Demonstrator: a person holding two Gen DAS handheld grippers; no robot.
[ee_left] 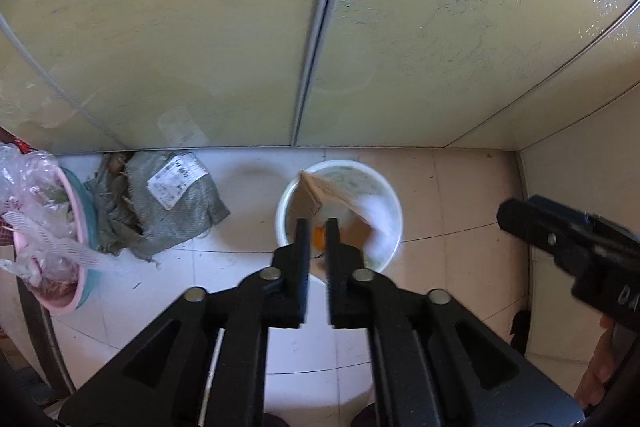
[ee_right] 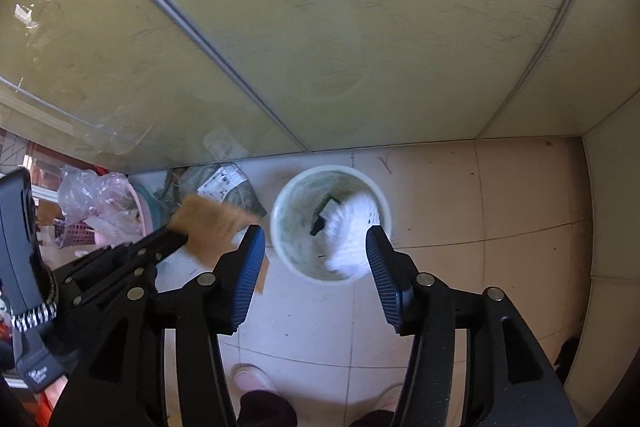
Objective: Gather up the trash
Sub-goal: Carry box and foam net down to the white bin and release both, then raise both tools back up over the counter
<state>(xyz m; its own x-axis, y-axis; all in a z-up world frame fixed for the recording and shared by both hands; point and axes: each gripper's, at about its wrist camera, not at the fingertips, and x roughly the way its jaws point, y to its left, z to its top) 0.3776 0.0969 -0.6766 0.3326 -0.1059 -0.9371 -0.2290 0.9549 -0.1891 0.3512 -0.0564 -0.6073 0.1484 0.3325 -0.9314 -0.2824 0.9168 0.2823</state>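
Biggest thing around is the frosted glass sliding door [ee_left: 200, 27], running along the pale tiled floor [ee_left: 460, 187]. Right at its foot stands the round white plastic bucket [ee_left: 394, 195], which is where the trash is going. Left of it there's a slumped grey woven sack with a printed label [ee_left: 176, 211], and past that a pink plastic basin stuffed with clear bags [ee_left: 60, 303].

Trash itself: a torn piece of brown cardboard [ee_left: 328, 191] is tilted over the bucket's mouth, just off the tips of the left gripper [ee_left: 318, 223]. Those fingers are only a sliver apart and don't look to be pinching it. It's light and fairly stiff, so grab an edge flat between the pads; it'll catch air and flutter. A white crumpled paper wad [ee_right: 352, 231] sits inside the bucket, soft and nearly weightless, so pinch it anywhere.

The right gripper [ee_right: 316, 231] hangs above the bucket with its blue ribbed fingers spread about halfway, holding nothing.
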